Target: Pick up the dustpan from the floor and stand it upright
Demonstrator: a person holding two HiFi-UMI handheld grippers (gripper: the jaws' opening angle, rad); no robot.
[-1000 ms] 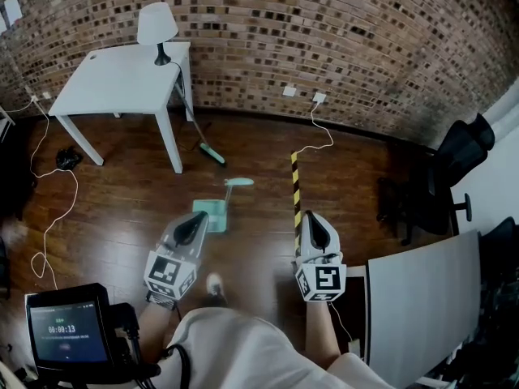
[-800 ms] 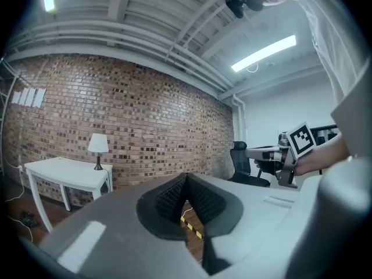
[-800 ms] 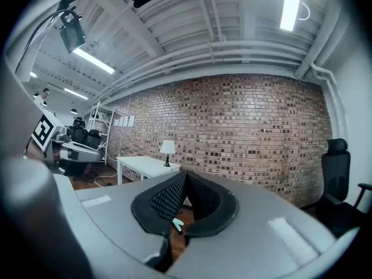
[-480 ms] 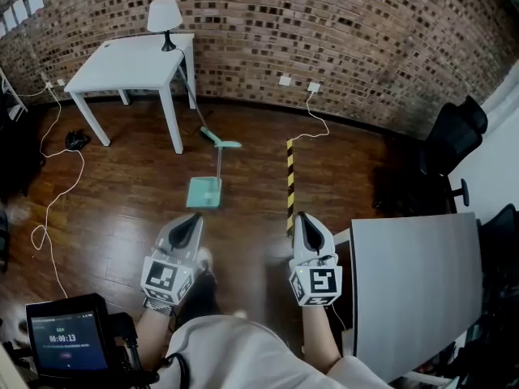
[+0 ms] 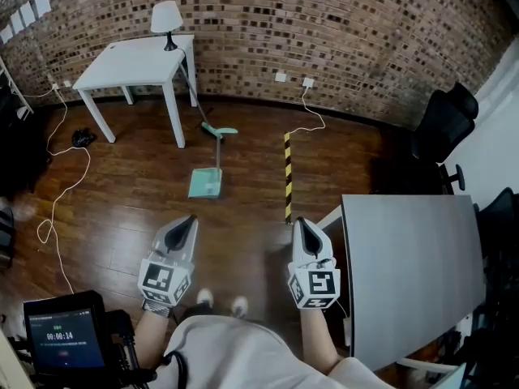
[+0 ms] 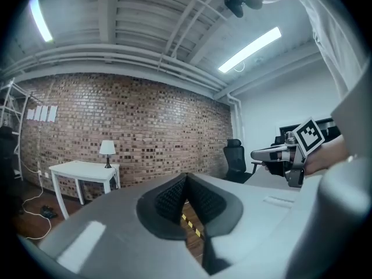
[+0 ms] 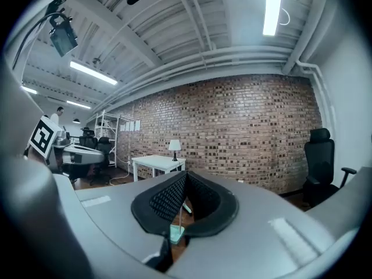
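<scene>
The teal dustpan (image 5: pixel 206 183) lies flat on the wooden floor, its long handle (image 5: pixel 219 148) running away toward the brick wall. My left gripper (image 5: pixel 190 220) hangs in the air a short way on the near side of the pan, shut with nothing in it. My right gripper (image 5: pixel 298 222) is level with it, farther right, also shut and empty. In the right gripper view the pan (image 7: pixel 176 232) shows through the small gap under the closed pads. The left gripper view shows its pads (image 6: pixel 174 196) pressed together and no dustpan.
A broom (image 5: pixel 203 120) leans against the white table (image 5: pixel 130 63), which carries a lamp (image 5: pixel 166 19). A yellow-black strip (image 5: pixel 287 177) runs along the floor. A grey table (image 5: pixel 405 266) stands close on my right, with a black chair (image 5: pixel 442 124) beyond. Cables (image 5: pixel 61 193) trail at the left.
The view has pulled back from the wall: the dustpan now lies farther ahead of both grippers, and the grey table has come in at the right. Both grippers stayed shut.
</scene>
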